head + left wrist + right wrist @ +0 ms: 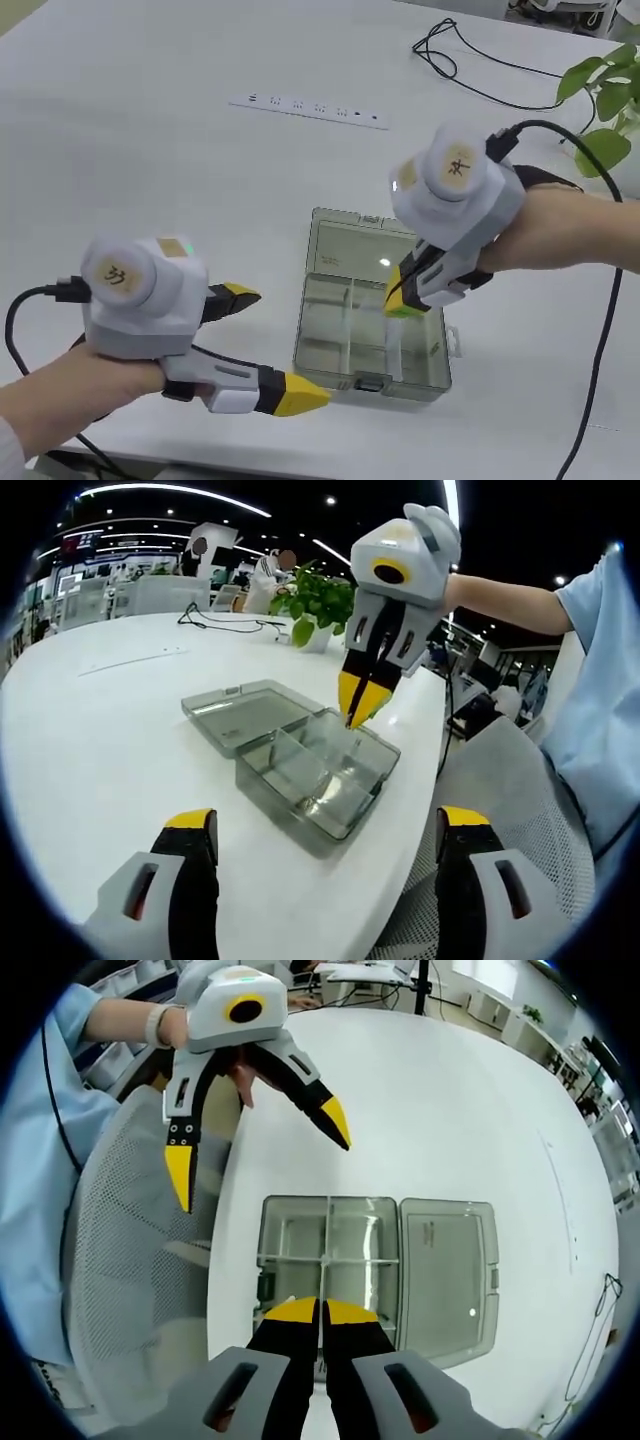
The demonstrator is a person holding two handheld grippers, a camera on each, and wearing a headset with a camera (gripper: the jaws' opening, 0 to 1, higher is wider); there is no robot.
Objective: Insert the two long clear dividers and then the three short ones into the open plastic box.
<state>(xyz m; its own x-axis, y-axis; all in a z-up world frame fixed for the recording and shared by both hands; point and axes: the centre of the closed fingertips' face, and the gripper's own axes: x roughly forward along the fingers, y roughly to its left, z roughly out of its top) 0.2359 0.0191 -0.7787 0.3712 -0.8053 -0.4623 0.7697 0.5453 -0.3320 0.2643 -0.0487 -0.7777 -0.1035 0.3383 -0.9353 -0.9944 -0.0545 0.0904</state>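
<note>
I am holding the right gripper (398,303) over the open box (345,245) on the table (150,170). Its jaws are pressed together at the top of a clear divider (325,1232) standing inside; if they are pinching it, I cannot tell. The left gripper (272,345) is hovering just beside the box, jaws spread wide.

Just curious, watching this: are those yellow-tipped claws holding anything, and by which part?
The left gripper is open and empty. The right gripper is shut over the plastic box; whether it pinches anything clear cannot be told.
</note>
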